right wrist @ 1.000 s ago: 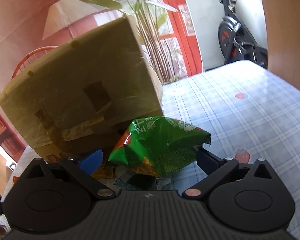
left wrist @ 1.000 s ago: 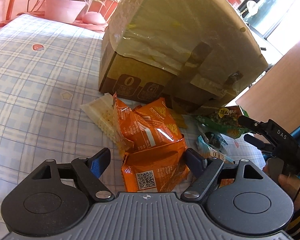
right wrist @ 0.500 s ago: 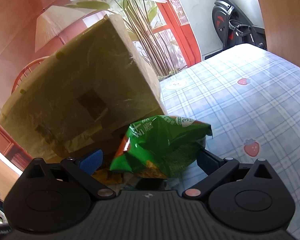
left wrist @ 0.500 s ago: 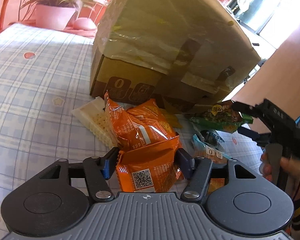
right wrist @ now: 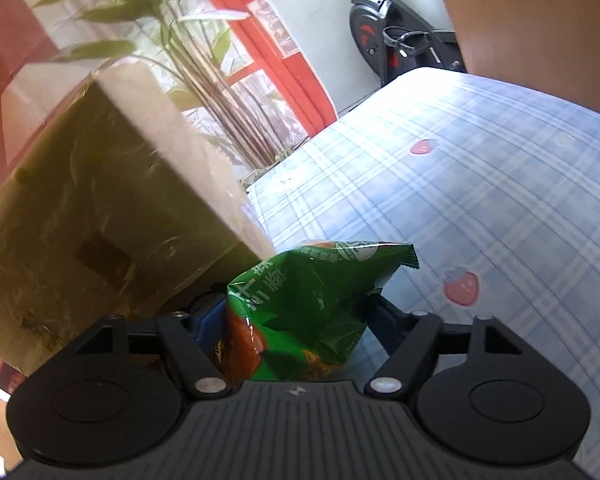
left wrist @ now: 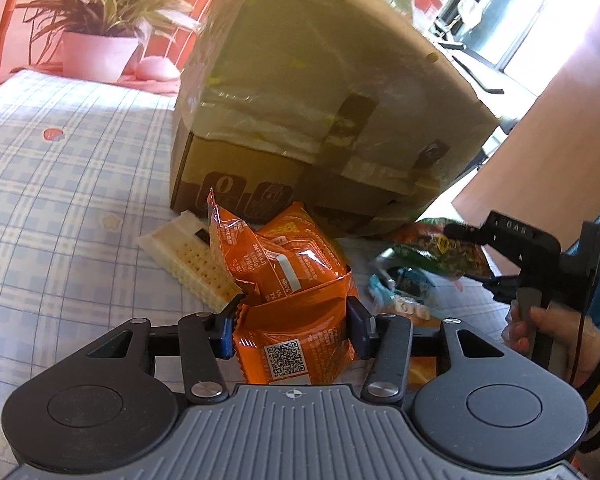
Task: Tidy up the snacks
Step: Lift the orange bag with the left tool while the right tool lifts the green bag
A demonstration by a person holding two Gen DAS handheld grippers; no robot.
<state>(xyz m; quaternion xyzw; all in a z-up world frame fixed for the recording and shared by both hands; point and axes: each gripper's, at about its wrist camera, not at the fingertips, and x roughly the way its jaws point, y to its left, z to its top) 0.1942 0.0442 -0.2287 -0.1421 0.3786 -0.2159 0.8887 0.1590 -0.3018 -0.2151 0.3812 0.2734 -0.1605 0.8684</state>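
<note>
Sorting is judged to be at an early stage: most snacks are seen loose on the table [left wrist: 60, 184], in front of a cardboard box [left wrist: 312, 92] wrapped in plastic film. An orange packet [left wrist: 296, 340] is placed between the jaws of the left gripper [left wrist: 292, 330], which are closing, and its sides are already touched by the pads. A green packet [right wrist: 304, 312] is placed between the jaws of the right gripper [right wrist: 296, 320], which are closing too; a firm pinch cannot be confirmed there. Another orange packet [left wrist: 276, 256], a pale cracker pack [left wrist: 192, 264] and a blue packet [left wrist: 400, 284] are left lying near the box. Nothing is seen put away yet. The table is covered with a blue checked cloth with small strawberries. A potted plant [left wrist: 100, 36], red window frames and an exercise bike [right wrist: 384, 36] are seen in the room.
</note>
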